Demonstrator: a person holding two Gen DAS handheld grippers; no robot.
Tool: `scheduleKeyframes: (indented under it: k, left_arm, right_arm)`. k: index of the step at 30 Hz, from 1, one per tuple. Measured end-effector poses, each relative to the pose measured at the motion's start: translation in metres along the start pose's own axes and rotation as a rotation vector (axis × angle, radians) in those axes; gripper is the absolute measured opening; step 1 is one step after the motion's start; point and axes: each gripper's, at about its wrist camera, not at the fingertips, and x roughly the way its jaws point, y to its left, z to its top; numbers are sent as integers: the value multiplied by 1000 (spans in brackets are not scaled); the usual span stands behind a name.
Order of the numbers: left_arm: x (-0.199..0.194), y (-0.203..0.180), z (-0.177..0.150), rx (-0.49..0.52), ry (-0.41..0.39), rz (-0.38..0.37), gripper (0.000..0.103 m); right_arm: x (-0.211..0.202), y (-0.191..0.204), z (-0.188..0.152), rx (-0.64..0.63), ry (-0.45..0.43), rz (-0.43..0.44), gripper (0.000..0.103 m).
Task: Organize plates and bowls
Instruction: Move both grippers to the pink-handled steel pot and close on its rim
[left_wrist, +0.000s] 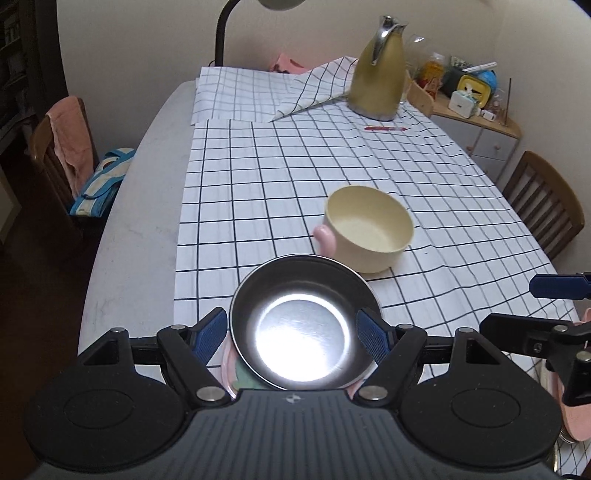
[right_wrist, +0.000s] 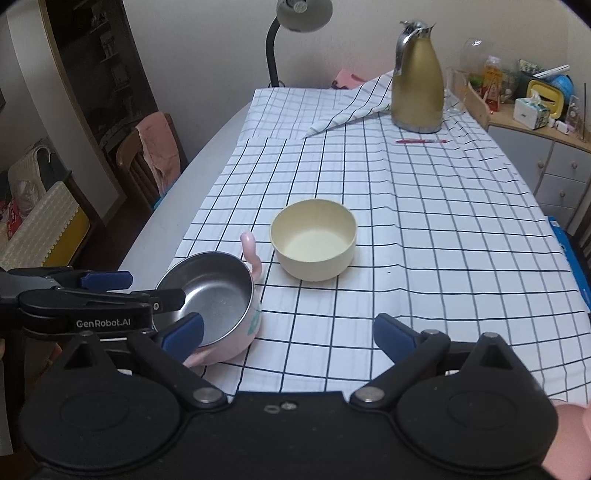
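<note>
A pink bowl with a steel inner (left_wrist: 301, 332) (right_wrist: 214, 295) and a pink handle sits at the near edge of the checked cloth. A cream bowl (left_wrist: 369, 232) (right_wrist: 314, 238) stands upright just beyond it. My left gripper (left_wrist: 293, 338) is open, its blue pads on either side of the steel bowl's rim; touching cannot be told. It also shows in the right wrist view (right_wrist: 107, 291) over the bowl. My right gripper (right_wrist: 290, 334) is open and empty above the cloth, right of the pink bowl. Its fingers (left_wrist: 554, 288) show at the right edge of the left wrist view.
A gold thermos jug (left_wrist: 376, 70) (right_wrist: 417, 77) and a red pen (left_wrist: 384, 128) (right_wrist: 421, 141) lie at the far right of the table. A desk lamp (right_wrist: 295, 22) stands at the back. Chairs (left_wrist: 62, 147) (left_wrist: 543, 206) flank the table. A cluttered cabinet (right_wrist: 546, 122) stands right.
</note>
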Motion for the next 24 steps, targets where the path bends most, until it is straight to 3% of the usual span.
scheduleKeyframes:
  k: [13,22,24]
  left_arm:
    - [44,19,5,-34,68,51,77]
    - [64,19,2,-35,123,84,75]
    - [66,17,2,-22,133,91,70]
  right_arm:
    - [72,10,15,-34,110,9,92]
    - [104,11,16,-36,179,8,73]
    - [108,12,16,-31,192,12,69]
